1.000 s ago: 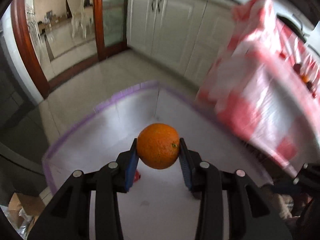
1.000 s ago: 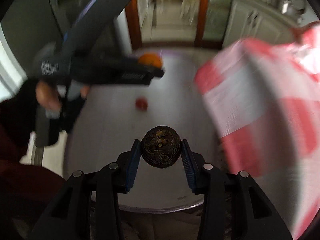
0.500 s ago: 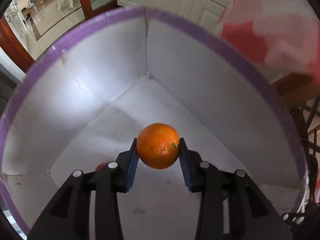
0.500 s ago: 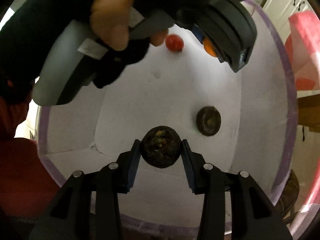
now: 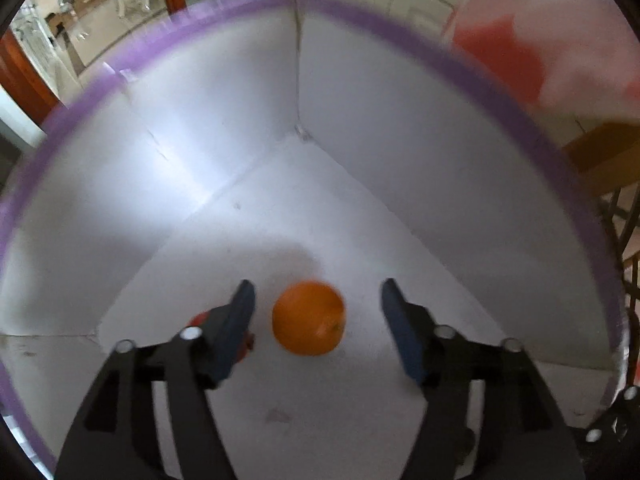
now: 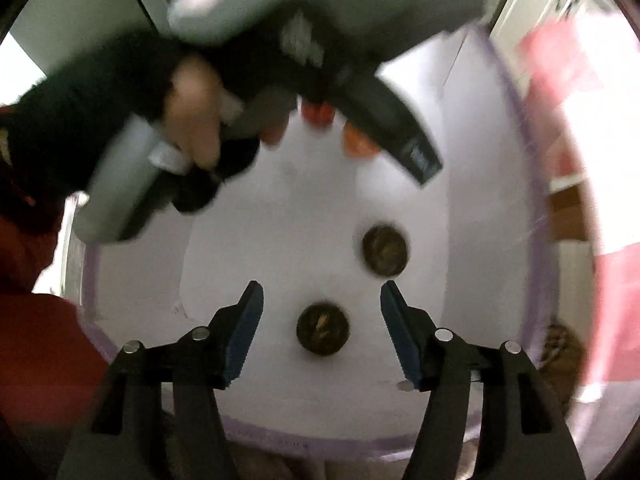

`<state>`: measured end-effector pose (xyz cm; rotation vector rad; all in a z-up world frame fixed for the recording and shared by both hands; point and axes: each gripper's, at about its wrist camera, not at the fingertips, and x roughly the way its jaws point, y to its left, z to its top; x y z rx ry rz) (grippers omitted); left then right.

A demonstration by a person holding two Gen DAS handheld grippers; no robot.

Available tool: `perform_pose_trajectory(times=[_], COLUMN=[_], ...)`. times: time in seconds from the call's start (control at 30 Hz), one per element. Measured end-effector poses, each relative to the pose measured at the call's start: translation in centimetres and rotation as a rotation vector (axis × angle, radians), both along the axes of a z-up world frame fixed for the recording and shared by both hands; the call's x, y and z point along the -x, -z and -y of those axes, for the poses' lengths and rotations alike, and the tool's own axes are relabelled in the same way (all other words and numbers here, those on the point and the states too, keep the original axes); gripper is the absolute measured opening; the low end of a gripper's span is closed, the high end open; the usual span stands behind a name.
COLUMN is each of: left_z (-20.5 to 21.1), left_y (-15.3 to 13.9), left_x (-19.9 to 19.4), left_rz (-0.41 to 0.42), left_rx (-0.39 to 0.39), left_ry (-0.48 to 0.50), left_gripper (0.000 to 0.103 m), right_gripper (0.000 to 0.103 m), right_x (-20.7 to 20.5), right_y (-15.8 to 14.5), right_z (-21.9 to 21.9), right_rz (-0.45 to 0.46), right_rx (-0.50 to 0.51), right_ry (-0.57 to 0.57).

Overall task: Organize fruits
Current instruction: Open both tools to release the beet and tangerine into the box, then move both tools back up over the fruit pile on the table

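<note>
My left gripper points down into a white box with a purple rim. Its jaws are opening, and the orange lies loose between them on the box floor, touching neither pad. A small red fruit peeks out behind the left finger. My right gripper is over the same box, jaws opening. A dark round fruit sits free on the floor between its fingers. A second dark fruit lies just beyond. The orange and the red fruit show under the left tool.
A person's hand holds the left gripper tool across the top of the right wrist view, and a red sleeve is at the left. A red-and-white checked cloth hangs right of the box, beside wooden furniture.
Both grippers sank into the box, then spread their jaws. The orange has left the left pads and the dark fruit has left the right pads; both now rest on the box floor.
</note>
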<state>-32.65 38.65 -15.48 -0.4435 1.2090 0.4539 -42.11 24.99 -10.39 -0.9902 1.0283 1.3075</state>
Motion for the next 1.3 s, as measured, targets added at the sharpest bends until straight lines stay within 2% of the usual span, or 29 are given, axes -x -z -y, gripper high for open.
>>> perform_pose_trajectory(times=[0.07,0.17,0.2,0.3,0.33,0.4,0.5,0.57,0.63,0.7,0.77,0.87,0.9,0.97,1.1,1.2,1.3], left_z=[-0.2,-0.2,-0.2,0.6,1.5,4.0,9.2,12.5,15.8,17.7,20.9,26.2,26.5,29.9,34.4,34.6,33.8], left_y=[-2.6,-6.8,-8.3,-14.3,-16.8,-21.4,-26.4,-28.4,-29.3,-29.5,-28.3,-25.7,-24.3,-22.9,-21.1,-20.7,-20.2], left_x=[0.5,1.0,1.1,1.3,1.7,1.4,0.3,-1.9,-6.0,-9.3,-15.1,-23.1,-26.0,-31.3,-37.9,-41.2,-43.2], left_rz=[0.037,0.083,0.091,0.127,0.162,0.293,0.48,0.589,0.647,0.68,0.686,0.62,0.601,0.572,0.552,0.556,0.59], left_rx=[-0.055,-0.193,-0.258,-0.534,-0.659,-0.819,-0.927,-0.879,-0.735,-0.597,-0.453,-0.365,-0.348,-0.323,-0.296,-0.224,-0.111], left_ry=[-0.011,-0.017,-0.026,-0.108,-0.151,-0.157,-0.072,0.025,0.129,0.193,0.253,0.334,0.349,0.355,0.301,0.234,0.166], left_gripper=[0.08,0.083,0.083,0.091,0.098,0.102,0.102,0.102,0.102,0.102,0.102,0.102,0.102,0.102,0.102,0.102,0.102], right_gripper=[0.067,0.075,0.077,0.084,0.087,0.087,0.087,0.087,0.087,0.087,0.087,0.087,0.087,0.087,0.087,0.087,0.087], right_x=[0.3,-0.6,-0.7,-2.2,-2.9,-4.7,-9.9,-13.6,-16.5,-19.7,-22.9,-28.0,-29.9,-33.4,-40.0,-43.9,-44.5], right_y=[-2.9,-8.0,-9.7,-14.2,-15.7,-18.9,-21.9,-23.7,-24.0,-23.5,-22.3,-21.0,-20.7,-19.7,-17.6,-15.8,-14.4], right_z=[0.7,2.2,2.9,5.5,6.6,9.3,15.1,19.9,23.8,27.7,31.7,36.9,38.5,40.5,46.9,49.5,50.9], right_rz=[-0.025,-0.08,-0.09,-0.088,-0.071,-0.014,0.079,0.151,0.2,0.223,0.251,0.288,0.296,0.316,0.348,0.314,0.285], right_rx=[-0.098,-0.269,-0.327,-0.481,-0.532,-0.662,-0.807,-0.882,-0.908,-0.902,-0.866,-0.835,-0.823,-0.806,-0.789,-0.773,-0.798], right_ry=[-0.009,-0.018,-0.013,0.029,0.055,0.134,0.281,0.42,0.56,0.705,0.859,1.037,1.099,1.203,1.403,1.487,1.519])
